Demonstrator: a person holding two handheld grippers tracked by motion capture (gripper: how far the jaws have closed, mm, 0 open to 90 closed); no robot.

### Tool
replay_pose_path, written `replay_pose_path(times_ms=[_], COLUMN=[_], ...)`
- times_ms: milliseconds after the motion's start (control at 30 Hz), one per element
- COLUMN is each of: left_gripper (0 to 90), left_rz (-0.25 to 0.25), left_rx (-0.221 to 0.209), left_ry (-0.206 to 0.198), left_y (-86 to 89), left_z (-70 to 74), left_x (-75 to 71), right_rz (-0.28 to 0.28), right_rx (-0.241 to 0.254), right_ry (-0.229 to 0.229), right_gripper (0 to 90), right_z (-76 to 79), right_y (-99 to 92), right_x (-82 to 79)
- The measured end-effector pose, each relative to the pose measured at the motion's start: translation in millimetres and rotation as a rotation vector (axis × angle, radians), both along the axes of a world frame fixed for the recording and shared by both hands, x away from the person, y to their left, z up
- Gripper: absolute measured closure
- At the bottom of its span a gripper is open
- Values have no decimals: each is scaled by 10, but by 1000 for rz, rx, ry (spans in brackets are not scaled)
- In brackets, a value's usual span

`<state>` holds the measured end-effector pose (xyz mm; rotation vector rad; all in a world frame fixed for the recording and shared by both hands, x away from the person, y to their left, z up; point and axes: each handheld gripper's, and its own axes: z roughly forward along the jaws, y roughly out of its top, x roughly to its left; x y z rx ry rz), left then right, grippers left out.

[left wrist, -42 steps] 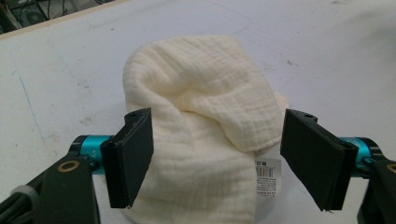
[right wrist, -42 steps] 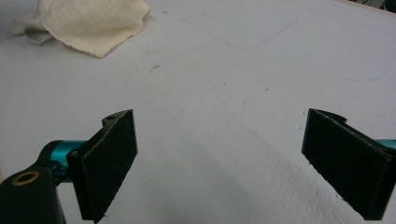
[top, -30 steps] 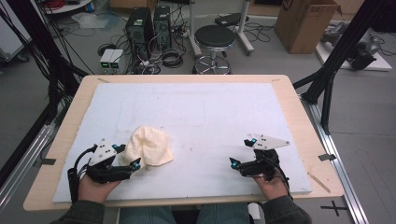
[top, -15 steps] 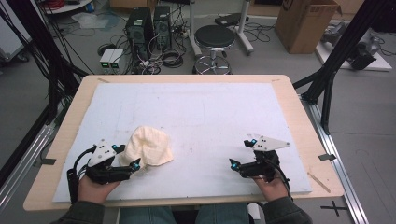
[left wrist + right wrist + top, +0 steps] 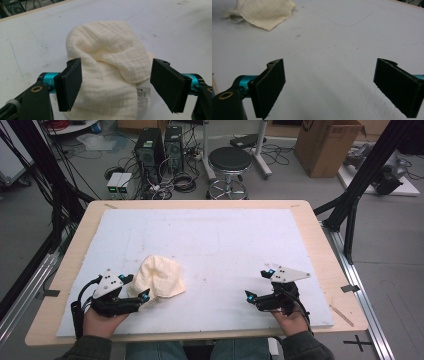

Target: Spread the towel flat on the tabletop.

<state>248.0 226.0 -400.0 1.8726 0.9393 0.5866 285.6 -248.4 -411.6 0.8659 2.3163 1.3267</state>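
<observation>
Left gripper view shows the left claw (image 5: 116,86) wide open around the near end of a cream cloth (image 5: 110,72), with a small white tag (image 5: 143,96), print too tiny to read. Right claw (image 5: 260,285) sits open on the white counter (image 5: 220,235).

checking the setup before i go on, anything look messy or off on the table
Only the cream cloth: it lies crumpled in a heap on the white mat, a printed label poking out from its near edge. The left gripper has its jaws open around it.
</observation>
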Motion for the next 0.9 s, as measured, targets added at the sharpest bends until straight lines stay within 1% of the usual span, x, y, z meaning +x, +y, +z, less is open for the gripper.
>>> replay_pose_path(times_ms=[67, 167, 200, 267, 300, 333, 367, 400, 433, 500, 567, 633, 667, 767, 833, 900], left_gripper=[271, 282, 283, 285, 286, 287, 287, 287, 287, 287, 287, 288, 288, 289, 286, 285], left_rz=[5, 18, 19, 23, 23, 27, 38, 50, 57, 71, 95, 108, 113, 104, 91, 85], left_rx=[-11, -21, -26, -43, -43, -37, -31, -43, -51, -51, -52, -59, -56, -35, -19, 16], left_ry=[-5, -1, 4, 7, 10, 6, 3, 4, 10, 18, 36, 56, 61, 79, 104, 130], left_y=[10, 6, -2, -22, -33, -45, -51, -57, -58, -72, -88, -105, -118, -194, -241, -265], left_z=[8, 27, 35, 47, 53, 56, 57, 52, 47, 21, -18, -66, -89, -152, -202, -249], left_x=[31, 108, 139, 192, 213, 234, 249, 282, 308, 363, 416, 466, 486, 531, 559, 584], right_rz=[4, 2, 2, 2, 4, 5, 5, 6, 6, 5, 12, 13, 17, 21, 21, 23], right_rx=[-5, -3, -1, 5, 4, 3, 4, 7, 7, 10, 13, 11, 10, 10, 11, 9], right_ry=[-3, -6, -14, -11, -9, -19, -21, -21, -22, -19, -25, -20, -25, -26, -23, -29], right_gripper=[97, 97, 97, 97, 97, 97, 97, 97, 97, 97, 97, 97, 97, 97, 97, 97], right_z=[-1, 3, 2, 7, 13, 15, 19, 20, 22, 21, 19, 20, 20, 21, 24, 26], right_y=[4, 3, 1, 1, 3, 4, 2, 2, -4, -7, -5, 1, 2, 11, 11, 9], right_x=[5, 4, 11, 8, 2, 3, 2, 1, 4, 13, 23, 19, 22, 19, 13, 8])
